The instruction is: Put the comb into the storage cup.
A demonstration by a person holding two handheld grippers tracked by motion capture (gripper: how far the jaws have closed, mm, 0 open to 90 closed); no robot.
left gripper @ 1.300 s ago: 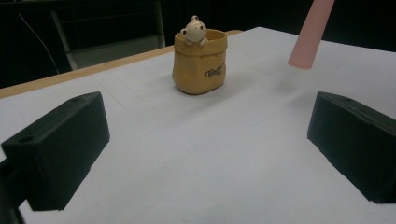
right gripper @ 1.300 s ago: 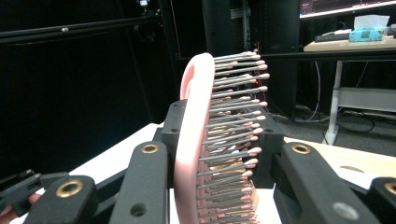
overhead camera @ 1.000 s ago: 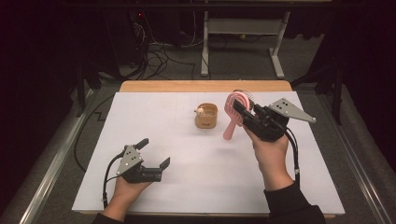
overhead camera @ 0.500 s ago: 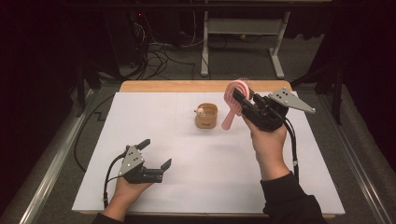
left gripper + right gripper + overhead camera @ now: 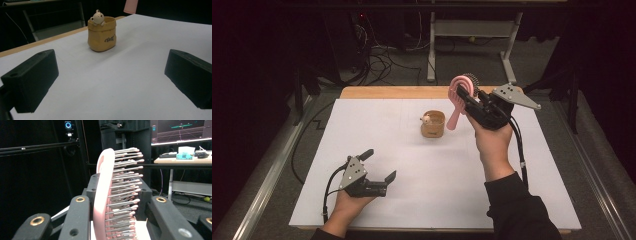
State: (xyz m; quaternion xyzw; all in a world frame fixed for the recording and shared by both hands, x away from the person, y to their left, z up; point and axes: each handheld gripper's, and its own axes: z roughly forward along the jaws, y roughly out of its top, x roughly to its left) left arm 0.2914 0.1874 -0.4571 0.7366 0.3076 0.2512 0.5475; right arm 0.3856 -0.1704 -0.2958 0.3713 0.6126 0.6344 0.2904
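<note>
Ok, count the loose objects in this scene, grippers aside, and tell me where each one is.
2. The pink hairbrush is clamped in the right gripper, raised above the table. The yellow bear pot stands on the white table, just left of the brush. Nothing else visible.

The brush [image 5: 459, 95] is pink, with grey bristles [image 5: 125, 195] tipped in pale pink. The little pot [image 5: 102, 33] is mustard yellow with dark script on the front and a cream bear [image 5: 97, 18] peeking over its rim. The table [image 5: 412, 200] is white with a wood edge, and both grippers [image 5: 371, 172] [image 5: 469, 97] are black with grey plates.
</note>
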